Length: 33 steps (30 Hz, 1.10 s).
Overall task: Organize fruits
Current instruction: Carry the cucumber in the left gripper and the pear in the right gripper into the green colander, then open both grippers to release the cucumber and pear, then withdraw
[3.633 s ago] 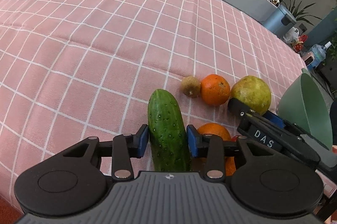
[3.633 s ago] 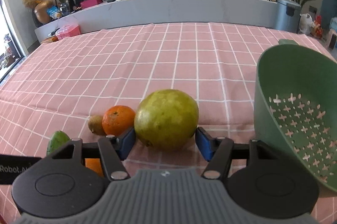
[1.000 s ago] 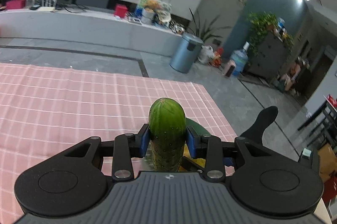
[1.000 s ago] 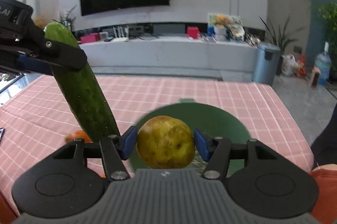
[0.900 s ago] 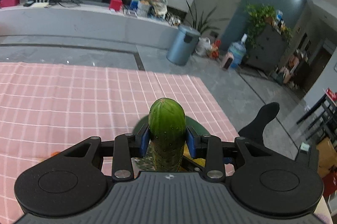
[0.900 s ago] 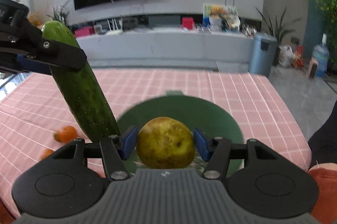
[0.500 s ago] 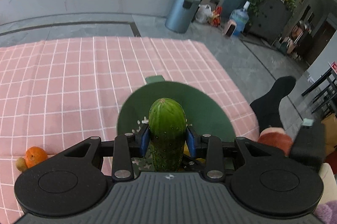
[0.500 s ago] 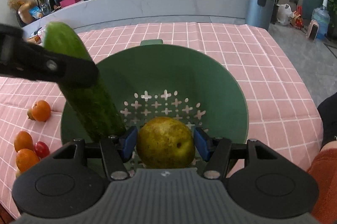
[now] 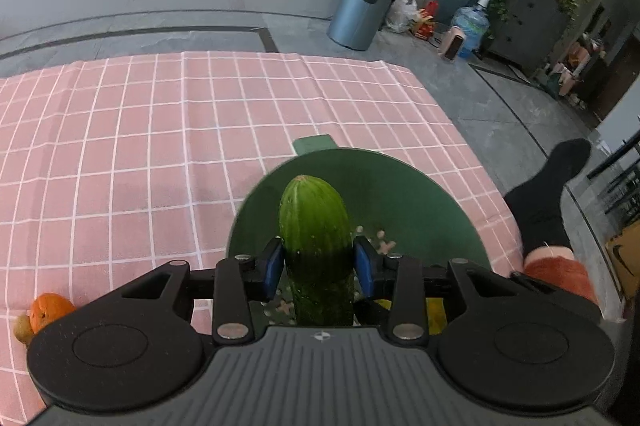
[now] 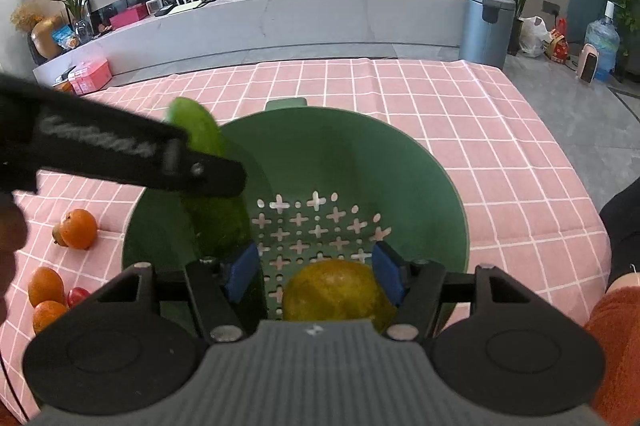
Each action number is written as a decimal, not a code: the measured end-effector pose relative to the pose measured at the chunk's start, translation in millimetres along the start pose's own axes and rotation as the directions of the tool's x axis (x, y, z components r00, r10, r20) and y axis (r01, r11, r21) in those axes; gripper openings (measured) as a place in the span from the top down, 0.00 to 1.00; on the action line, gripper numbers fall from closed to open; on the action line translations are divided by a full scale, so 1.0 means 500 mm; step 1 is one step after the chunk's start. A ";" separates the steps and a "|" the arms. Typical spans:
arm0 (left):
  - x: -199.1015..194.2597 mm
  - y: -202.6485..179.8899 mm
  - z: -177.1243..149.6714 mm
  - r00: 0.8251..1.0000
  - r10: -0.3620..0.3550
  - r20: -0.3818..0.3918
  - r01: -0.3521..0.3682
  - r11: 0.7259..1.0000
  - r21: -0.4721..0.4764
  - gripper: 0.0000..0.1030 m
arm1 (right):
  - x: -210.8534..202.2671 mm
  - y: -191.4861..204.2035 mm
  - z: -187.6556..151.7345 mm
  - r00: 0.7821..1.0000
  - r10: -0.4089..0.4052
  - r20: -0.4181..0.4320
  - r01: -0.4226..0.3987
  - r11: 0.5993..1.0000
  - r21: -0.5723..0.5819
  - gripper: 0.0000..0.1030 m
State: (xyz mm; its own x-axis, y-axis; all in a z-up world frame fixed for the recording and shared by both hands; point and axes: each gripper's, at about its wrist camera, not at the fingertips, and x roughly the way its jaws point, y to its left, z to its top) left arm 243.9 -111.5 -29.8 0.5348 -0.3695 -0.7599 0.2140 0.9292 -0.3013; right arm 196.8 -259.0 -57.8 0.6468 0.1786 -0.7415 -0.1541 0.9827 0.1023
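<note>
A green colander (image 9: 400,194) stands on the pink checked cloth, and both grippers hang over it. My left gripper (image 9: 318,268) has a dark green cucumber (image 9: 314,226) upright between its blue pads, which still touch it while the jaws are opening. The right wrist view shows that cucumber (image 10: 220,226) slanting into the colander (image 10: 360,154) under the left gripper's black finger (image 10: 160,154). The jaws of my right gripper (image 10: 314,272) are opening. A yellow-green round fruit (image 10: 336,290) lies on the colander's perforated floor just below them, clear of the left pad.
Left of the colander lie an orange (image 10: 78,228) with a kiwi behind it, two more oranges (image 10: 46,286) and a small red fruit (image 10: 78,296). The cloth's edge runs close on the right, where a person's leg in a black sock (image 9: 548,194) stretches out.
Both grippers sank toward the colander. The right jaws widened and the round fruit dropped out of them into the bowl. The cucumber's lower end went down inside the colander.
</note>
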 end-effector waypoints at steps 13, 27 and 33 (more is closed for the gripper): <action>-0.048 -0.017 -0.020 0.999 0.024 0.028 -0.028 0.989 0.143 0.44 | -0.015 0.015 -0.006 0.999 -0.001 0.033 0.001 1.000 0.009 0.34; -0.245 0.038 -0.093 0.989 0.050 0.136 -0.074 0.981 0.179 0.44 | -0.100 0.097 -0.019 0.987 -0.003 0.160 0.004 1.000 -0.004 0.21; -0.286 0.092 -0.133 0.990 0.089 0.111 -0.104 0.985 0.139 0.44 | -0.153 0.153 -0.047 0.976 0.089 0.201 -0.087 0.996 -0.017 0.21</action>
State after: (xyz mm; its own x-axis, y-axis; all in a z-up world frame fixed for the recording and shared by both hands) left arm 122.8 -15.9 26.7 0.6392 -0.2835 -0.7149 0.2691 0.9533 -0.1375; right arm 117.8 -198.8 -8.8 0.7675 0.2710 -0.5810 -0.2225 0.9625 0.1550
